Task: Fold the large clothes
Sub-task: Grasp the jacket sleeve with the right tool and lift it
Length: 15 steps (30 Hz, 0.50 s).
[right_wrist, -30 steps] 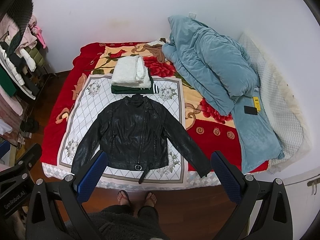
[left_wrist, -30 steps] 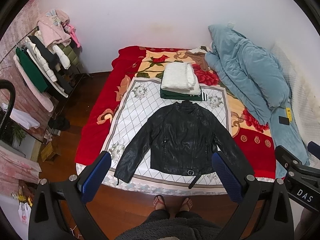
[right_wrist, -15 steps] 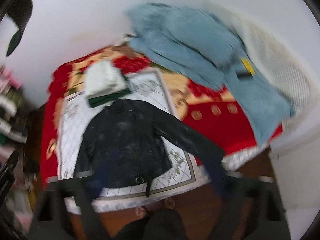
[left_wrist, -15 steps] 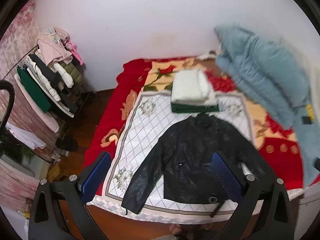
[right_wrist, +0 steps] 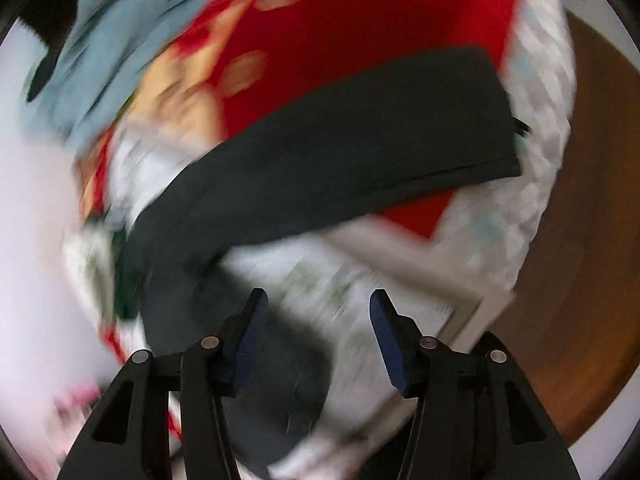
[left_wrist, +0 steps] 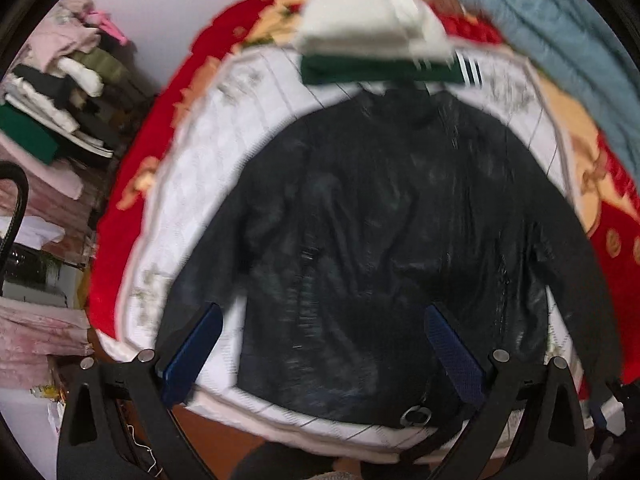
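Note:
A black leather jacket [left_wrist: 380,240] lies spread face up on the bed, collar at the far end and a belt buckle [left_wrist: 416,416] at the near hem. My left gripper [left_wrist: 320,310] hangs over the jacket's lower left part, open wide with nothing between its blue pads. The right wrist view is blurred. There the jacket's sleeve [right_wrist: 360,132] stretches across the red blanket toward the bed's corner. My right gripper [right_wrist: 318,300] is above the white quilted cloth beside the jacket's body, jaws about half apart and empty.
A folded white and green stack [left_wrist: 372,40] sits just beyond the collar. A blue quilt [left_wrist: 560,40] is heaped at the right of the bed. A rack of clothes [left_wrist: 60,100] stands to the left. Wooden floor [right_wrist: 580,240] borders the bed's edge.
Both grippers have dropped close to the bed, so the jacket fills the views. The right gripper has rolled sideways and its jaws have narrowed. The jacket has not moved.

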Each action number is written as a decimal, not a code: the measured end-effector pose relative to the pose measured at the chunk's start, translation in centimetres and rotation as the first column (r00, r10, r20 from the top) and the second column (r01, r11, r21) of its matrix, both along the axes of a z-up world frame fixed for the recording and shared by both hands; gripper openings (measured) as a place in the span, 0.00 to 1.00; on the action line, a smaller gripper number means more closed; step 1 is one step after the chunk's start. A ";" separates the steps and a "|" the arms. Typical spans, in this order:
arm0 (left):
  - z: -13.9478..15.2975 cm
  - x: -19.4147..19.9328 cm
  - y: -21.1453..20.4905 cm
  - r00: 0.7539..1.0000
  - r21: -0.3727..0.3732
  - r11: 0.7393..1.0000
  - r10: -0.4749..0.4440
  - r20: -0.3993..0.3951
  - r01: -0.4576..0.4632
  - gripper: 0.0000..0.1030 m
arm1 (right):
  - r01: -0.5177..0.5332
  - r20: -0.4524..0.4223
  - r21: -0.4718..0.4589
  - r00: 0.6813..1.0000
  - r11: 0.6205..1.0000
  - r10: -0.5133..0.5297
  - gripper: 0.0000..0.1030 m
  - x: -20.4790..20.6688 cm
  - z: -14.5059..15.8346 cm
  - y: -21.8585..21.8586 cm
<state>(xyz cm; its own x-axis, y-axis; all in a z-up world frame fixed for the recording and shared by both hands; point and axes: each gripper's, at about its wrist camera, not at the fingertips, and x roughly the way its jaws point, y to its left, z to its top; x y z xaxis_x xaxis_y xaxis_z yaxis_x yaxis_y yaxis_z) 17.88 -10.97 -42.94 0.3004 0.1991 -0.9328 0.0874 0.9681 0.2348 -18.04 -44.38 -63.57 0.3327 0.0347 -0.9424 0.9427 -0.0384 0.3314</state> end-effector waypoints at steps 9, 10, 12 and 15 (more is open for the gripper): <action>-10.7 0.9 -9.2 0.986 -0.039 0.992 -0.121 -0.118 0.117 1.00 | 0.382 0.165 -0.098 0.917 0.919 -0.364 0.38 -5.6 -8.4 -0.4; -10.9 0.8 -10.0 0.984 -0.045 0.990 -0.136 -0.112 0.132 1.00 | 0.395 0.177 -0.113 0.911 0.912 -0.372 0.35 -5.6 -8.1 0.0; -11.0 0.7 -11.1 0.983 -0.056 0.987 -0.157 -0.101 0.151 1.00 | 0.373 0.173 -0.172 0.922 0.912 -0.345 0.26 -5.2 -6.8 1.8; -11.3 0.6 -12.2 0.979 -0.071 0.982 -0.180 -0.101 0.173 1.00 | 0.322 0.174 -0.217 0.942 0.921 -0.288 0.25 -4.0 -4.2 2.8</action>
<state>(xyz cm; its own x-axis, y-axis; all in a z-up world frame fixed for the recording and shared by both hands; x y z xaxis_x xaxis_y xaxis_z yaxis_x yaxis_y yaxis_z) 18.49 -23.14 -54.24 0.2243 0.0931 -0.9701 0.2793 0.9475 0.1555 -22.04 -41.54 -67.76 0.4168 -0.3097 -0.8546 0.8428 -0.2205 0.4910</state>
